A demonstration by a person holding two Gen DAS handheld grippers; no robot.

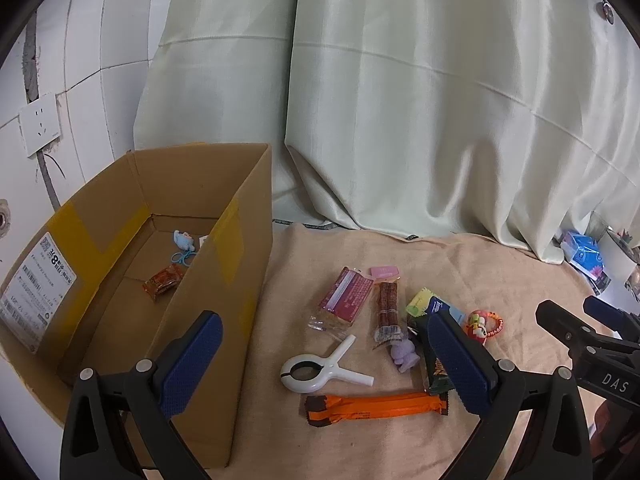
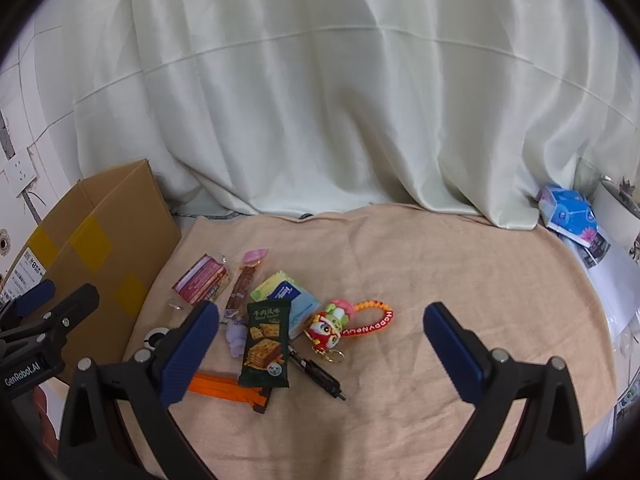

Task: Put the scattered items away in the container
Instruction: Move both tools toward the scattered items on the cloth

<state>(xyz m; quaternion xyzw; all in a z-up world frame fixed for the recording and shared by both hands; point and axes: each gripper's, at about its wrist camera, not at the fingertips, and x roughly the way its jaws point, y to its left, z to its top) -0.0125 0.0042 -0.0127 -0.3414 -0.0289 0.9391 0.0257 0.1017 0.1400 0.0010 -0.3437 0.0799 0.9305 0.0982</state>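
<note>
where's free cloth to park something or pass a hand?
Bare cloth right of the keychain, out to the tissue pack, and the strip along the curtain. Crowded: snack cluster between cardboard box and keychain, from the pink wafer pack to the orange bar.

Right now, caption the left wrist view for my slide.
Open left gripper hovers over white clip and orange wrapper beside cardboard box.

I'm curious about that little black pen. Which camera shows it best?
The right wrist view: the black pen lies fully exposed on the beige cloth, beside the green cracker packet. In the left wrist view, a claw finger hides it almost entirely.
</note>
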